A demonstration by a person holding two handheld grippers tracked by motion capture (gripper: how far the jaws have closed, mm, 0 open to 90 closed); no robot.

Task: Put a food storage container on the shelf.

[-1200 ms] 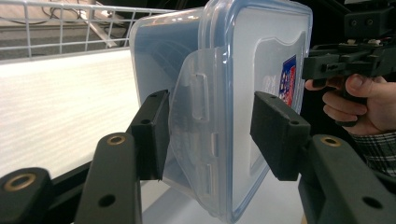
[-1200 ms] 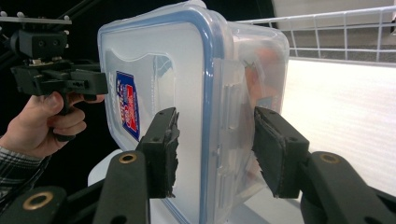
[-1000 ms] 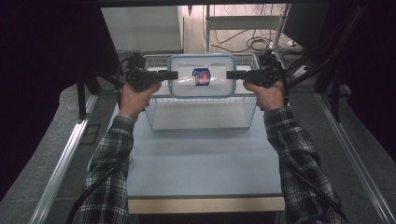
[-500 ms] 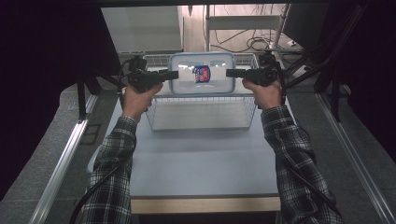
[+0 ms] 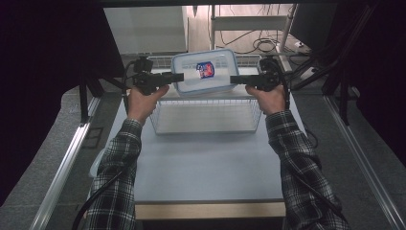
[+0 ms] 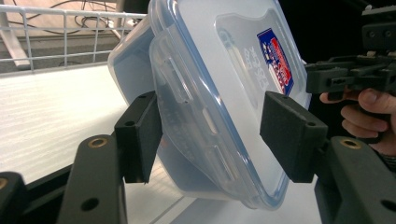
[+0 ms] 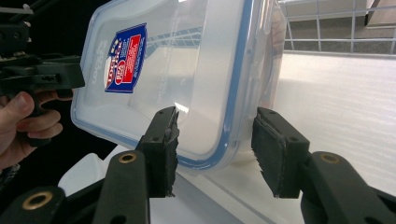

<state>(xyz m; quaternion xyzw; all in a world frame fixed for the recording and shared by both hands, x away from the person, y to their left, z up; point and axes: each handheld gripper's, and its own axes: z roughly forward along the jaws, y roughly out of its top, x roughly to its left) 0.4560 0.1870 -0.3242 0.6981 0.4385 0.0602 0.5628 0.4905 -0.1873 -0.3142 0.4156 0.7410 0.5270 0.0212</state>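
**Lidded Container Tilted at Basket's Far Rim**

While both hands reach forward from plaid sleeves, a clear plastic container [image 5: 205,72] with a blue-edged lid sits tilted at the far end of a white wire basket [image 5: 206,115], its lid facing the camera above and its red-and-blue label [image 5: 206,70] plainly legible. From the left, the left gripper [image 5: 178,77] meets the box; in the left gripper view, the container's rim [image 6: 205,121] stands between the two black pads, the left pad against its side wall and the right pad standing clear of the lid. Those jaws have just been opening, with the box between them. At the opposite end, the right gripper [image 5: 234,79] straddles the rim; in the right gripper view, its left pad lies against the lid while a narrow gap shows at its right pad, so a firm grip cannot be confirmed. Beneath the basket lies a pale grey table [image 5: 206,167].
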